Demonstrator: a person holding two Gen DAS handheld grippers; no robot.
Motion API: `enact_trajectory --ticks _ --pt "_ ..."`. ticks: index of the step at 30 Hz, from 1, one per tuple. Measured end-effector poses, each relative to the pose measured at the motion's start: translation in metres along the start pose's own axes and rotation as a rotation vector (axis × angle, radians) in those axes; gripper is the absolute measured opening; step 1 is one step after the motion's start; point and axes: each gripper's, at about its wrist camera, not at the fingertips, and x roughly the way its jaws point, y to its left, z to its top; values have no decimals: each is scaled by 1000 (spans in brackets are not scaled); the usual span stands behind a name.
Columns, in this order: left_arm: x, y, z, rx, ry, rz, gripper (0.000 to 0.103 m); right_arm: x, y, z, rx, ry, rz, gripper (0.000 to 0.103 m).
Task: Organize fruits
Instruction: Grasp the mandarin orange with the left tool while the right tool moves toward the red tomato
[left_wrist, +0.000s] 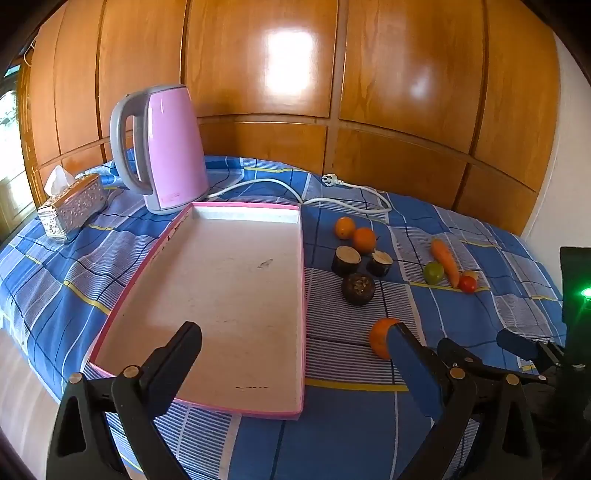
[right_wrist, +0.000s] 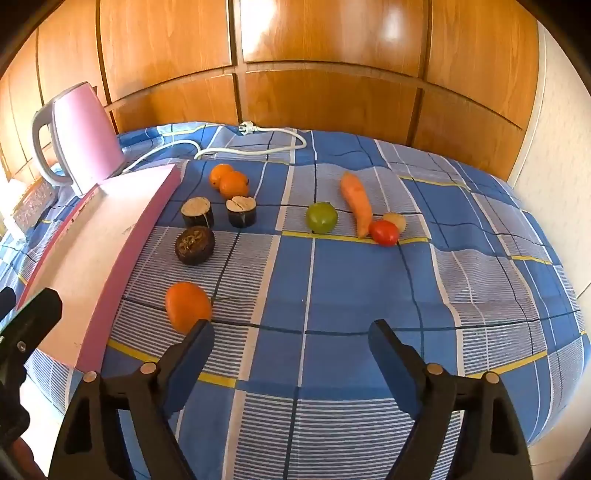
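Left wrist view: the left tongs (left_wrist: 295, 339) stand wide and empty, angled downward over the near end of the bare pink-rimmed tray (left_wrist: 301, 295) on the blue checked surface (left_wrist: 369, 424). One blue finger partly hides the nearest orange (left_wrist: 380, 338), which lies on the cloth just right of the tray. Farther back sit two more oranges (left_wrist: 354, 234), two dark cut rounds (left_wrist: 362, 260), a dark round fruit (left_wrist: 357, 289), a green fruit (left_wrist: 433, 272), a carrot (left_wrist: 445, 260) and a red tomato (left_wrist: 467, 283). A pink kettle (left_wrist: 173, 147) and a tissue box (left_wrist: 72, 206) stand behind the tray.

Right wrist view: the right tongs (right_wrist: 291, 339) also gape wide, holding nothing, pitched steeply toward the cloth. The nearest orange (right_wrist: 187, 306) lies just beyond the left fingertip, outside the gap, close beside the tray (right_wrist: 122, 266). Nothing is in the tray yet, so the sorting appears barely begun. A clean pick likely calls for shifting the right tongs leftward until the orange sits centred between the fingers, closing gently on its widest part, then lifting clear of the tray's rim.
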Motion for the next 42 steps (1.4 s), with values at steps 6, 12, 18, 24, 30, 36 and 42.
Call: enact_trajectory --ticks 6,12,18,24,30,36,42 --pt "-1 -4 -1 4 0 1 101 4 -7 -6 14 30 -10 83" --pt "5 -9 -3 9 15 -21 101 13 -16 -11 15 11 -30 79" --pt "8 -12 -5 56 -2 -50 97 27 -26 -19 20 76 -50 75" --pt "17 -17 -6 58 13 -128 83 25 -35 -29 18 58 2 84" --pt "29 -37 -7 143 91 -184 76 21 -37 -35 -16 40 35 85" --pt "51 -52 -7 159 181 -216 76 17 -50 -34 47 29 31 62" --pt "77 -68 -11 196 222 -209 77 25 -70 -21 70 34 2 60"
